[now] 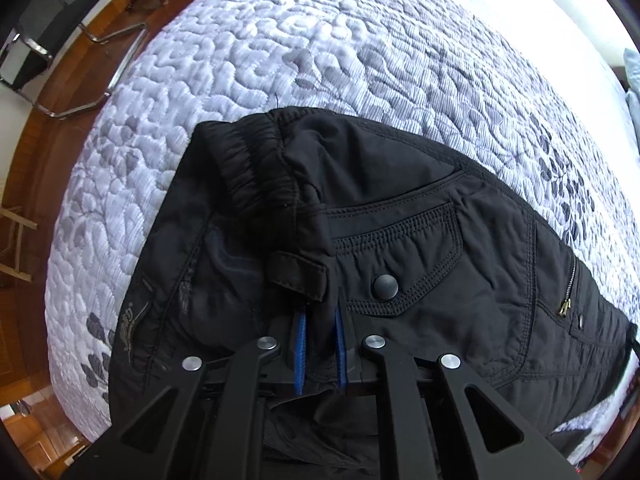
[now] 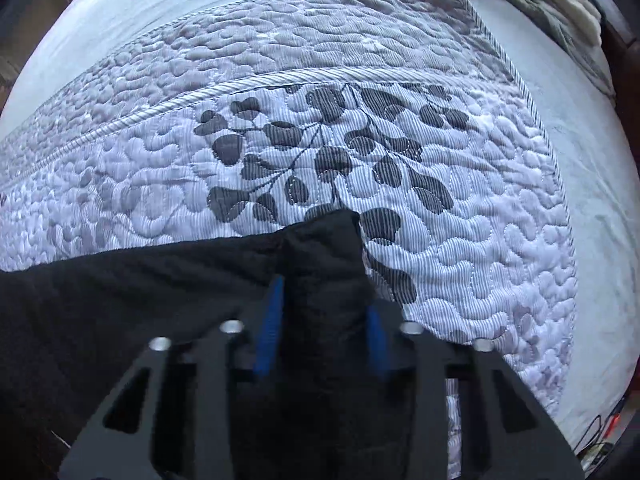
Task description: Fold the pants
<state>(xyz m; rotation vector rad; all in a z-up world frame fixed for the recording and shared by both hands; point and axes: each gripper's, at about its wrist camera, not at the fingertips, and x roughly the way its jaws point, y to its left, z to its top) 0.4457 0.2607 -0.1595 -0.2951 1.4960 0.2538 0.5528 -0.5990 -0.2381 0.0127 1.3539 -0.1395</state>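
Quilted bedspread (image 1: 280,60) | black pants (image 1: 400,220) rumpled | left gripper (image 1: 320,344), right gripper (image 2: 324,320) apparently pinching fabric

A bunched fold of the black pants (image 2: 324,248) is pinched in the right gripper (image 2: 325,320). The pants are spread over a quilted bedspread (image 2: 460,208), near its corded edge.

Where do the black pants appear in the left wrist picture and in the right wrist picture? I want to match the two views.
Left wrist view: the black pants fill the centre and lower right, waistband and snap pocket visible, pinched in the left tool.
Right wrist view: the black pants cover the lower left, one fold held in the right tool.
Shared landmark: the quilted leaf-print bedspread under them.
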